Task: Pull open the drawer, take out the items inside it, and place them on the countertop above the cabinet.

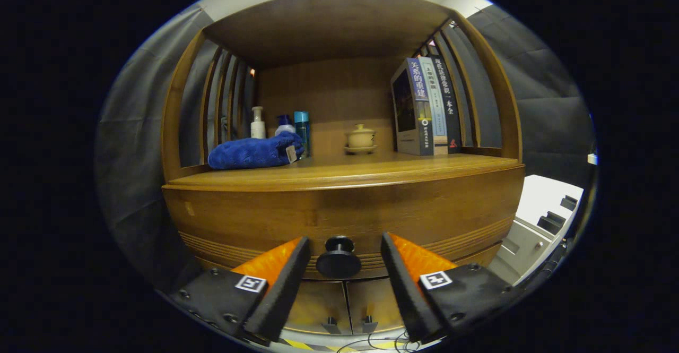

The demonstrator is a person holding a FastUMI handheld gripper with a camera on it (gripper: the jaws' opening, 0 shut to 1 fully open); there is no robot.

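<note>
My gripper [345, 260] faces a wooden cabinet [339, 215], and my jaws are spread wide, pinching nothing. Between them sits the round dark knob [338, 257] of the drawer [345, 225], which is shut; neither jaw touches the knob. Whatever lies inside the drawer is hidden. Above the drawer front is the tabletop [371, 170], under a wooden shelf roof. On its left lies a folded blue towel [254, 152] with a small tag. Behind the towel stand a white bottle [258, 123], a bottle with a dark blue cap [285, 125] and a teal bottle [302, 130]. Near the middle rests a small cream lidded cup [360, 138] on a saucer. To the right three books [427, 106] stand upright; their spines carry Chinese titles. Below the drawer are two cupboard doors [345, 305].
</note>
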